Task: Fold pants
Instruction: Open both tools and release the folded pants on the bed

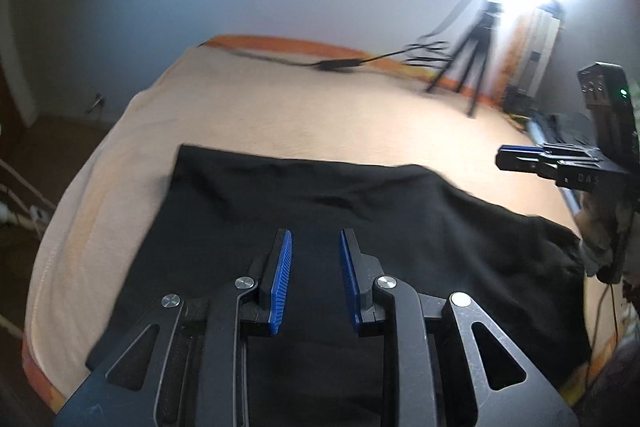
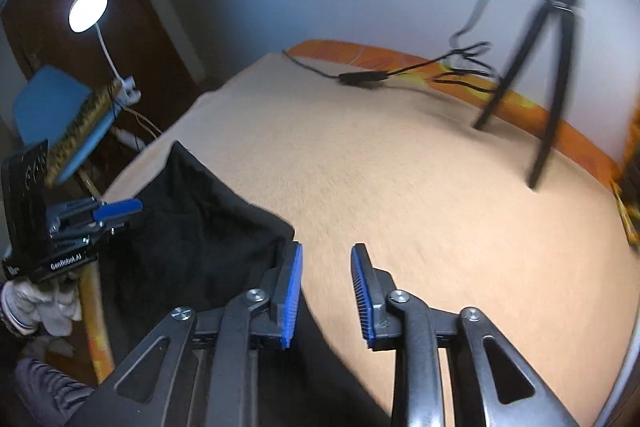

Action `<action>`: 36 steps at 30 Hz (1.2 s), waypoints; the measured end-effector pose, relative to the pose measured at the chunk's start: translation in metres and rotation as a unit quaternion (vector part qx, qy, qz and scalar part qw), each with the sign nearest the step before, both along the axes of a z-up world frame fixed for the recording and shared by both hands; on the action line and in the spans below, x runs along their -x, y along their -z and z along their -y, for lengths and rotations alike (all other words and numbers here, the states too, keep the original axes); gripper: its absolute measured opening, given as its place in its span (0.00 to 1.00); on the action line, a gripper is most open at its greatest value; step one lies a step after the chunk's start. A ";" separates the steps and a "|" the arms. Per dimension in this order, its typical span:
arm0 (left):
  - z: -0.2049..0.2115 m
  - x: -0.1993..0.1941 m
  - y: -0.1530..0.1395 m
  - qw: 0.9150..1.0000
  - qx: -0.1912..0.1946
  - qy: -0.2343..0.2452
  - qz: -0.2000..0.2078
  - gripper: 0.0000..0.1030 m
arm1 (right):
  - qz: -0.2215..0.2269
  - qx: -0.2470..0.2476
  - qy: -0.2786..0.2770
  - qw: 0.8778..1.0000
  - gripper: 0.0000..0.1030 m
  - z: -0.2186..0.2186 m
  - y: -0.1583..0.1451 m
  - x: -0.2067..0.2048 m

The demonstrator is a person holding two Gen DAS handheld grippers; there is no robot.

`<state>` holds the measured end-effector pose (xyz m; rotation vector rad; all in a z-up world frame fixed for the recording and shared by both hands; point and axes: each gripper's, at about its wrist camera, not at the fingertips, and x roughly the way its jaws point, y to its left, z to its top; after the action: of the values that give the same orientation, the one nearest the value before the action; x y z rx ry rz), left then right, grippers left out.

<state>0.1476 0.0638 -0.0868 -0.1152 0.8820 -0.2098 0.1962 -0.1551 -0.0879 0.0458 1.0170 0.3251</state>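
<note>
The black pants (image 1: 320,211) lie flat on the bed (image 1: 280,115); the left tool (image 1: 315,275) and right tool (image 2: 326,291) hover with jaws apart, gripping nothing; a shallow pinch may grab one layer only, skewing the fold.

A bed (image 1: 280,107) under a beige blanket (image 2: 400,167) carries black pants (image 1: 320,203) directly below the left gripper (image 1: 315,247), with a cable (image 2: 362,77) and tripod (image 2: 540,75) far ahead of it.
</note>
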 end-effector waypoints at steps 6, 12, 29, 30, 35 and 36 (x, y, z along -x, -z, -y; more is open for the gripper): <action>0.042 0.039 -0.022 0.998 0.021 0.064 0.010 0.22 | 0.013 -0.026 0.039 0.999 0.36 0.035 -0.028 0.071; 0.097 0.072 -0.033 0.991 0.024 0.129 0.005 0.22 | 0.007 -0.046 0.072 0.996 0.39 0.064 -0.040 0.141; 0.237 0.159 -0.003 0.956 -0.014 0.293 -0.029 0.22 | -0.070 -0.102 0.145 0.982 0.40 0.096 -0.002 0.235; 0.243 0.161 0.001 0.955 -0.023 0.295 -0.026 0.22 | -0.071 -0.108 0.148 0.981 0.40 0.098 -0.001 0.237; 0.266 0.157 0.014 0.953 -0.030 0.301 -0.032 0.22 | -0.077 -0.138 0.160 0.974 0.43 0.106 0.005 0.238; 0.271 0.157 0.016 0.951 -0.037 0.304 -0.030 0.22 | -0.078 -0.143 0.161 0.973 0.43 0.105 0.007 0.238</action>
<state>-0.0096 -0.2071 -0.1023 0.2281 0.9667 -0.7515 -0.0415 -0.2606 -0.0945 0.4992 1.0928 0.1706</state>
